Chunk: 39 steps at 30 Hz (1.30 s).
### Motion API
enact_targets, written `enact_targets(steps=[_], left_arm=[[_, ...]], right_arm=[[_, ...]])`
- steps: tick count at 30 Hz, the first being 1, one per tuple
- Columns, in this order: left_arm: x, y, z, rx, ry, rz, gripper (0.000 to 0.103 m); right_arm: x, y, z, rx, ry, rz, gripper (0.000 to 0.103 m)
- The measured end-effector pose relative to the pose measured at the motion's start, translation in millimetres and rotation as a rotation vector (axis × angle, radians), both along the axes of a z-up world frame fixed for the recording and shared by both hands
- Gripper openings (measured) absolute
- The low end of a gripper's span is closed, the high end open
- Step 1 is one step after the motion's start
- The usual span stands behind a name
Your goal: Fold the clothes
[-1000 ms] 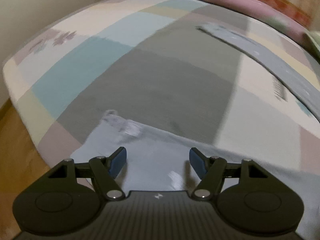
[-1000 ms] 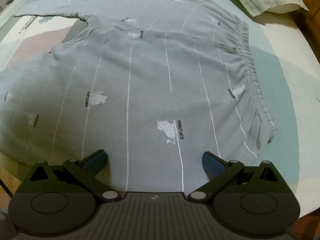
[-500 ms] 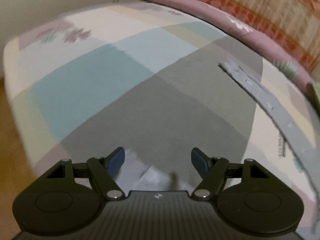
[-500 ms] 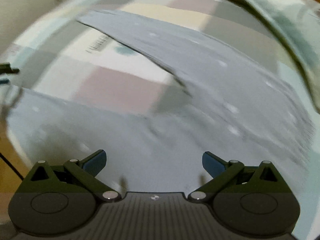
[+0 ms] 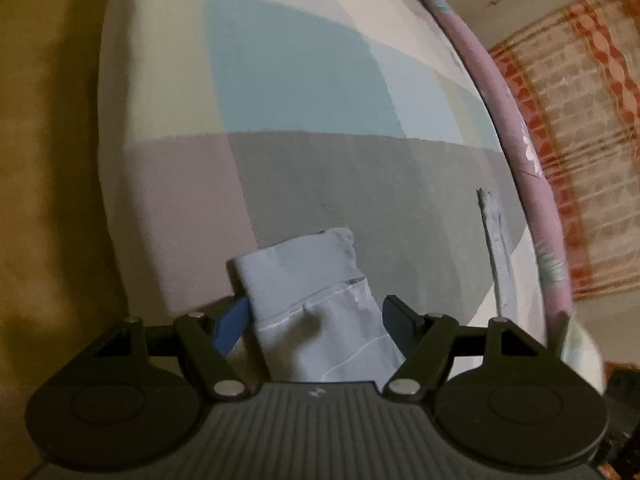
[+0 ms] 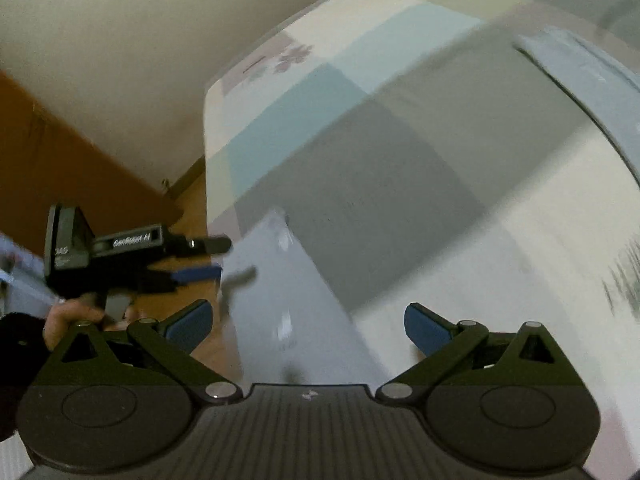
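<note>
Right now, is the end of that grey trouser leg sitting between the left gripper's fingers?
Yes, the grey trouser leg lies in the gap between the left gripper fingers, over the patchwork bed cover.

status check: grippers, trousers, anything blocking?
Left gripper open, astride the trouser leg cuff, pads not pressing. Right gripper open, empty, over the same leg. Other leg flat on the bed. Nothing in the way.

My left gripper (image 5: 316,320) is matte black — ribbed housing, two round discs, silver pivot screws, blue pads on slim black fingers (image 5: 230,326). My right gripper (image 6: 308,322) matches it. Seen side-on, the left carries white lettering, and my hand (image 6: 70,318) emerges from a dark fuzzy sleeve (image 6: 18,340).
</note>
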<state>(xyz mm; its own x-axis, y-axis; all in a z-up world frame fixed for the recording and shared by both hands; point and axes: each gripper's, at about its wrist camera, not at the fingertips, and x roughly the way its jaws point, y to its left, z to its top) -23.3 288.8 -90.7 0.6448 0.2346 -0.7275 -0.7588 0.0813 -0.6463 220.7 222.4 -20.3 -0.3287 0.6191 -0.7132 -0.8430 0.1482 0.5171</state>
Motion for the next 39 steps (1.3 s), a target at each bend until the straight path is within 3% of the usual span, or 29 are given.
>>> enact_targets(steps=[3, 7, 11, 16, 19, 21, 24, 28, 34, 39], left_arm=[[-2.4, 13.8, -12.4, -0.037, -0.06, 0.016, 0.074], [-6.3, 30.0, -11.9, -0.021, -0.124, 0.056, 0.073], [-8.7, 40.1, 3.5, 0.082, -0.069, 0.035, 0.074], [-6.3, 40.9, 10.5, 0.113, -0.003, -0.056, 0.074], [-7.1, 35.8, 11.3, 0.119, 0.02, -0.083, 0.074], [-9.4, 31.9, 12.3, 0.139, 0.045, -0.071, 0.074], [-12.6, 28.8, 18.2, 0.156, 0.06, -0.08, 0.074], [-13.6, 23.4, 28.2, 0.201, 0.091, -0.102, 0.074], [-5.0, 11.7, 29.1, 0.211, 0.113, -0.169, 0.074], [11.7, -8.8, 33.3, 0.242, 0.141, -0.292, 0.074]], right_arm=[[-7.8, 32.6, -0.5, 0.01, 0.012, 0.034, 0.103], [-23.8, 52.9, -11.8, -0.039, 0.06, 0.116, 0.103], [-55.0, 53.1, -15.9, -0.046, 0.05, 0.264, 0.103], [-86.0, 54.1, -42.1, -0.107, 0.041, 0.377, 0.103], [-88.0, 60.2, -48.8, -0.072, -0.072, 0.372, 0.103], [-84.9, 66.3, -48.5, -0.067, -0.198, 0.333, 0.103], [-74.9, 68.9, -39.8, -0.083, -0.115, 0.279, 0.103], [-92.1, 53.6, -24.1, -0.062, -0.069, 0.338, 0.103], [-127.5, 36.5, -46.7, -0.139, -0.017, 0.354, 0.103], [-119.5, 29.0, -39.8, -0.157, -0.014, 0.295, 0.103]])
